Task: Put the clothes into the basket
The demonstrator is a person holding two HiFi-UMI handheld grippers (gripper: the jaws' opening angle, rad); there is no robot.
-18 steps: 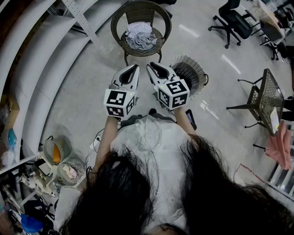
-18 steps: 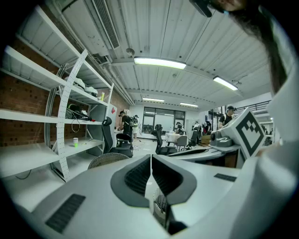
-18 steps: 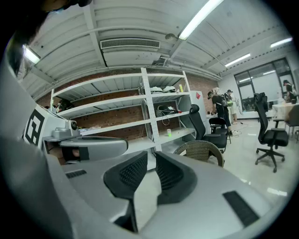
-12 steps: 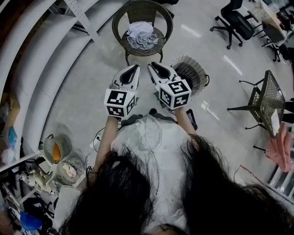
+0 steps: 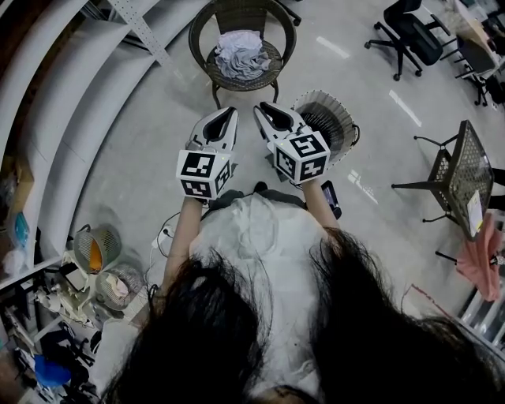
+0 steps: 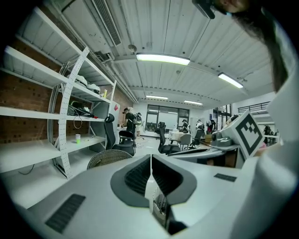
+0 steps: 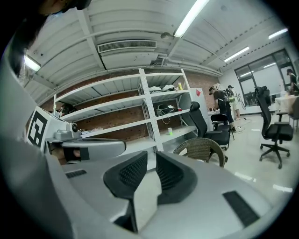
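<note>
A heap of pale grey and white clothes [image 5: 239, 54] lies on the seat of a round wicker chair [image 5: 207, 24] at the top of the head view. Just right of it on the floor stands a round wire basket [image 5: 325, 126], which looks empty. I hold both grippers side by side at chest height, pointing towards the chair. My left gripper [image 5: 230, 113] [image 6: 151, 156] is shut with nothing in it, and the chair back [image 6: 110, 158] shows beyond it. The right gripper [image 5: 263, 108] [image 7: 150, 154] is shut and empty, close above the basket's near rim.
White shelving [image 5: 47, 102] curves along the left. Small round baskets [image 5: 99, 252] and clutter sit at lower left. Office chairs [image 5: 410, 35] stand at upper right, a mesh side table [image 5: 458, 173] at right with a pink cloth [image 5: 481, 260] below it. A dark flat object [image 5: 331, 197] lies by my feet.
Both grippers keep the same side-by-side pose and stay shut. The chair and basket sit slightly higher in the head view than before.
</note>
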